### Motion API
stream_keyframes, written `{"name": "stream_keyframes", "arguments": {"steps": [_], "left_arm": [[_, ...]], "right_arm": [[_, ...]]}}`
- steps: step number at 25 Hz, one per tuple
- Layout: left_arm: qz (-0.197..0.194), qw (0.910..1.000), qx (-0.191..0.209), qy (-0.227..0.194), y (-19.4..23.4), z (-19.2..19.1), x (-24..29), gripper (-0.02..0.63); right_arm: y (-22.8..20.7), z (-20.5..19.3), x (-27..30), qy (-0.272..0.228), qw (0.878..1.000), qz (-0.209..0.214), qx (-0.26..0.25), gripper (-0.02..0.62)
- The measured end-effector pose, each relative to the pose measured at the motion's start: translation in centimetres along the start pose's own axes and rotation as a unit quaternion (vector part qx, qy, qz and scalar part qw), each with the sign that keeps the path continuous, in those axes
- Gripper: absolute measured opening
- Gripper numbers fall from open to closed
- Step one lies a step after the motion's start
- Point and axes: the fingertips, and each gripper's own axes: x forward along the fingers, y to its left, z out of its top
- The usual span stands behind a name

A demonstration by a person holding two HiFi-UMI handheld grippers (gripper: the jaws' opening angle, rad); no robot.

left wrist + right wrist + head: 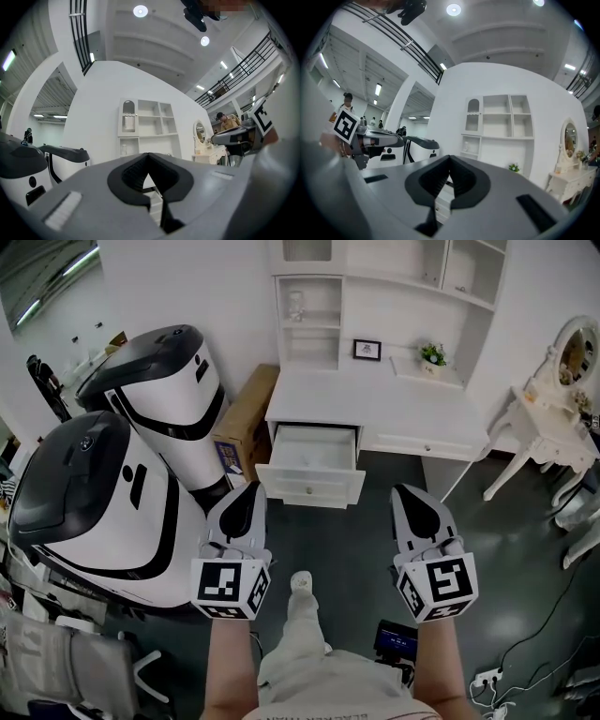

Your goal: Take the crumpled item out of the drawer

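Ahead of me, across a stretch of dark floor, a white desk (375,409) stands against the wall with its left-hand drawer (309,486) pulled open. From the head view its inside looks pale and bare. I cannot make out the crumpled item, which may lie low behind the drawer front.

I hold the left gripper (249,487) and the right gripper (407,491) side by side at waist height, both well short of the drawer. Each gripper's jaws are pressed together with nothing between them, as each gripper view confirms.

Two large white and black machines (112,493) stand close on my left.

I judge this to be the approach. To do it well, I should step closer until I can look straight down into the drawer and find the item first. Then I would spread one gripper's jaws before lowering it in. Coming down from above should keep me clear of the drawer front. A soft crumpled thing likely needs a gentle pinch at its bulk.
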Motion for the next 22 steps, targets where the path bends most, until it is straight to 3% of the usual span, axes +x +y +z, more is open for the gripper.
{"name": "stream_keyframes", "arguments": {"steps": [9,22], "left_arm": [[0.022,0.9998,-0.003,-0.002,5.0,-1.6,8.1,0.008],[-0.011,0.9996,-0.024,0.010,11.4,-4.7,25.5,0.008]], "right_arm": [[-5.2,-1.8,7.1,0.012,1.000,-0.025,0.013,0.006],[-13.2,-4.1,22.3,0.039,0.997,-0.061,0.027,0.006]]}}
